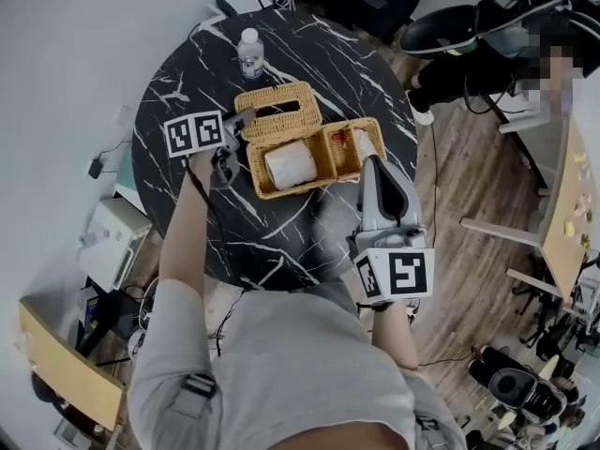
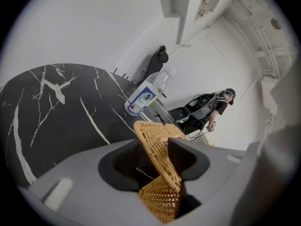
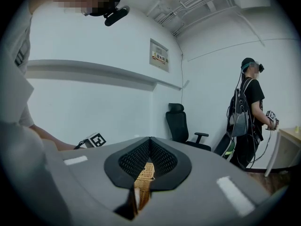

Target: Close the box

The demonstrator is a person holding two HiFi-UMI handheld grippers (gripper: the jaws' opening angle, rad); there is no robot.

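Observation:
A wicker box stands on the round black marble table with its lid swung up at the far side. A white tissue roll lies in the large compartment. My left gripper is at the lid's left edge. In the left gripper view the lid's rim runs between the jaws; it lies against the right pad, with a dark gap at the left pad. My right gripper is at the box's right end, its jaws closed on a strip of wicker wall.
A water bottle stands behind the lid, also seen as the bottle lying across the left gripper view. A person with grippers stands off to the right, beside an office chair. Wooden floor and furniture surround the table.

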